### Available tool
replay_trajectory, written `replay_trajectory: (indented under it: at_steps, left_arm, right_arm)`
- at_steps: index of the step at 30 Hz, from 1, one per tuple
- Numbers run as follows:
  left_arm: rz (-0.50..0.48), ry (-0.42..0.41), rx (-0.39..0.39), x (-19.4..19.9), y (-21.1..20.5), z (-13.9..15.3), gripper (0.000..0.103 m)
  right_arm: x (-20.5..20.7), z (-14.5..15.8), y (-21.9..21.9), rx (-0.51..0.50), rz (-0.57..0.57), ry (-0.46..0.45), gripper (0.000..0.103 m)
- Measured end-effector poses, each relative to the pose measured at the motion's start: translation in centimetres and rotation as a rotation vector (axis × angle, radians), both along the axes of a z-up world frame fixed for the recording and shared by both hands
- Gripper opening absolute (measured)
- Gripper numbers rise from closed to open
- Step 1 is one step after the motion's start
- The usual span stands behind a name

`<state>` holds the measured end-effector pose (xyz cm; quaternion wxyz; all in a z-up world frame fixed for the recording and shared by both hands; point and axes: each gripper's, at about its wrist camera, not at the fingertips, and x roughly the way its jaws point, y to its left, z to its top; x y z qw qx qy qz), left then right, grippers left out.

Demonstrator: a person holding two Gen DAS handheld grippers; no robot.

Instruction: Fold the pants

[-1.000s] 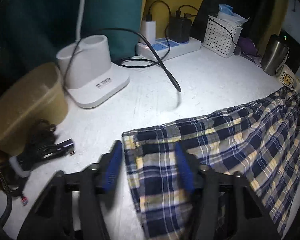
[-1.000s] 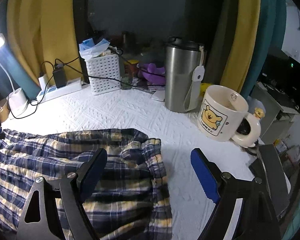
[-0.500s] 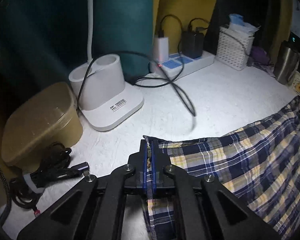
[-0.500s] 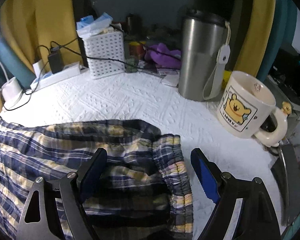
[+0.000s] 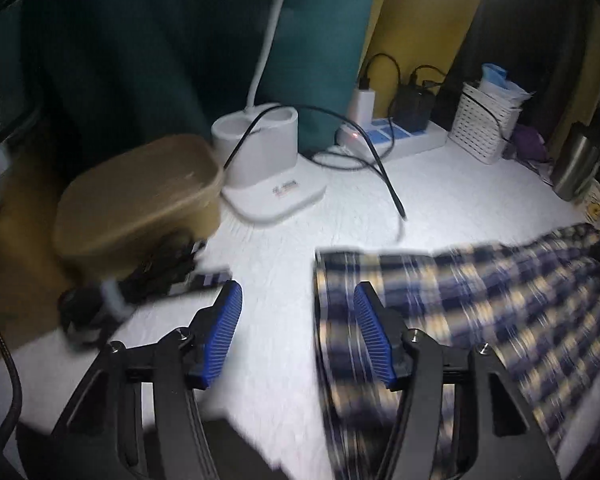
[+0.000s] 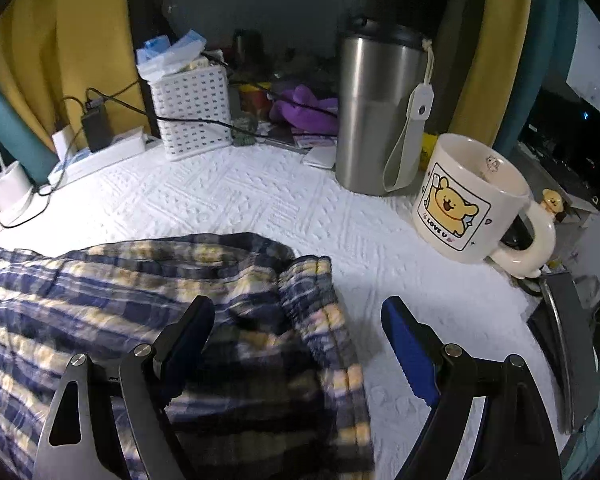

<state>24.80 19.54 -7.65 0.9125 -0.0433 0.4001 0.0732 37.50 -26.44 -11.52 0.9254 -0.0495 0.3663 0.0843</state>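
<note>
The blue, white and yellow plaid pants (image 5: 480, 304) lie flat on the white textured table cover (image 5: 440, 184). In the left wrist view, my left gripper (image 5: 298, 336) hovers over their left hem. Its jaws are opening, and the hem edge lies just inside the right blue pad (image 5: 374, 340) without being pressed. In the right wrist view, the bunched elastic waistband (image 6: 320, 304) of the pants (image 6: 100, 300) sits between the wide-apart fingers of my right gripper (image 6: 300, 340), which is open and does not grip the cloth.
Left of the pants are a tan lidded container (image 5: 140, 200), a bundle of black cables (image 5: 148, 280), a white lamp base (image 5: 268, 160) and a power strip (image 5: 396, 136). A white basket (image 6: 192, 112), a steel tumbler (image 6: 376, 112) and a bear mug (image 6: 468, 208) stand behind the waistband.
My left gripper shut on the pants' hem, then let go, opening and pulling up and away. My right gripper stayed open and drew nearer the waistband.
</note>
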Motion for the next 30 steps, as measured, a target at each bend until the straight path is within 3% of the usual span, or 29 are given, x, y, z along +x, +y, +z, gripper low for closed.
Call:
replay_trajectory:
  at_steps: [8,13,17,23,25,27,30]
  left_arm:
    - [-0.034,0.036,-0.042,-8.1,-3.4,-1.1,0.058]
    - [-0.089,0.039,-0.056,-11.5,-5.9,-2.0,0.058]
    - [-0.134,0.009,-0.112,-13.7,-7.3,-2.6,0.058]
    - [-0.138,0.052,-0.060,-14.7,-8.2,-4.5,0.030]
    - [-0.130,0.050,-0.013,-15.3,-8.5,-4.9,0.013]
    - [-0.131,0.046,-0.009,-15.8,-8.6,-5.0,0.002]
    - [-0.109,0.009,0.001,-17.0,-8.7,-4.5,0.002]
  right_arm:
    - [-3.2,0.6,0.3,-0.013,0.018,-0.019,0.087]
    - [-5.8,1.2,0.9,-0.040,0.044,-0.039,0.087]
    - [-7.6,1.3,0.8,-0.043,0.048,-0.045,0.087]
    - [-9.9,1.9,0.1,-0.032,0.042,-0.060,0.087]
    - [-10.5,2.1,-0.2,-0.030,0.038,-0.067,0.087]
    - [-11.1,2.3,-0.5,-0.027,0.035,-0.072,0.087]
    - [-11.7,2.4,-1.1,-0.026,0.031,-0.077,0.087]
